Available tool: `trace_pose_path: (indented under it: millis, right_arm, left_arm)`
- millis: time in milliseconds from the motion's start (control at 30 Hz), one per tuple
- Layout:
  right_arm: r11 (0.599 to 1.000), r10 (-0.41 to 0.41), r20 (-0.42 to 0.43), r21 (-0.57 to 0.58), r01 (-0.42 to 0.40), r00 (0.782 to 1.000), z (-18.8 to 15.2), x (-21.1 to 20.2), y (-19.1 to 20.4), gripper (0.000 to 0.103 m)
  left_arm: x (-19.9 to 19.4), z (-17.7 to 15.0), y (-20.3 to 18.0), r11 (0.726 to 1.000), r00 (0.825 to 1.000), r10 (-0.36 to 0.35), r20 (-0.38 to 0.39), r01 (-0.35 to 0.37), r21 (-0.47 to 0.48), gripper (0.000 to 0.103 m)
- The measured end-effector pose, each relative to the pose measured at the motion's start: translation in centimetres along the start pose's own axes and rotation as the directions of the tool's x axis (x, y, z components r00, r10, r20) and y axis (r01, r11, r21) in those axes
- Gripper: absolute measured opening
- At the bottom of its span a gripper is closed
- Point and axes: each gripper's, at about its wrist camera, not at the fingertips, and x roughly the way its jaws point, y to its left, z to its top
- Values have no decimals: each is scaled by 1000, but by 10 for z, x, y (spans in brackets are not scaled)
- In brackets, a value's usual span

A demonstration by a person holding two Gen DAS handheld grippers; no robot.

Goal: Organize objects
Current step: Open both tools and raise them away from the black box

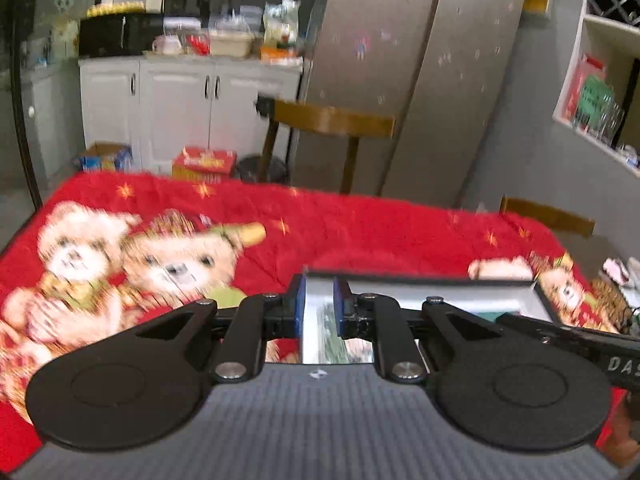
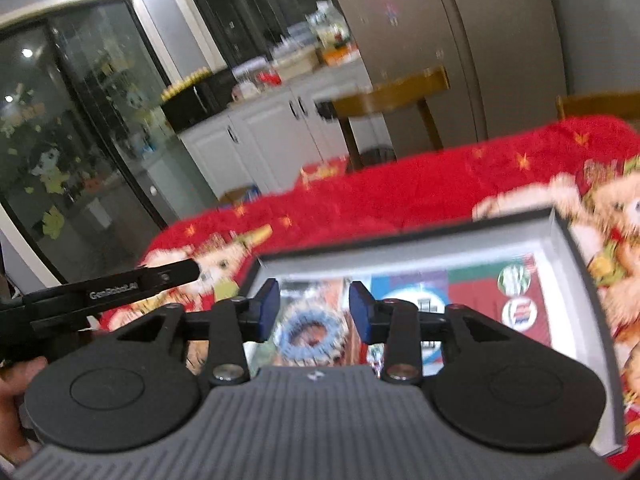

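Box (image 2: pixel 576 264) sits near right edge of red bear blanket (image 2: pixel 400 192), lid off, printed packets lying flat inside, blue ring (image 2: pixel 310 332) on top. Right gripper (image 2: pixel 314 312) released, pads apart above ring, nothing held. Left gripper (image 1: pixel 320 304) clenched, apparently empty, over box's left end. Advice: lift clear of box wall before next pick; avoid snagging blanket pile.

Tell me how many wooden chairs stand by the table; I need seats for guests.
2. One brown wooden chair stands at the far edge of the red bear-print blanket, before the fridge. The other chair is at the far right corner. More may be out of view.
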Motion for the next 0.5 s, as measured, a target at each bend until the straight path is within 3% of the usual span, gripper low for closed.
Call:
trace_pose_path:
  millis: [167, 300, 367, 500]
  right_arm:
    - [997, 30, 138, -72, -21, 990, 14, -48, 22, 64]
    - [993, 46, 263, -121, -15, 964, 19, -91, 46, 74]
    - [988, 63, 324, -153, -14, 944, 17, -112, 58, 77]
    - [978, 63, 405, -206, 24, 912, 6, -144, 82, 86]
  left_arm:
    - [-55, 16, -6, 999, 989, -19, 146, 13, 40, 52]
    - [-107, 21, -18, 994, 962, -95, 257, 78, 76, 61]
    - [-135, 18, -22, 990, 939, -134, 316, 115, 80, 72]
    - [-180, 9, -29, 985, 904, -158, 396, 113, 134, 75]
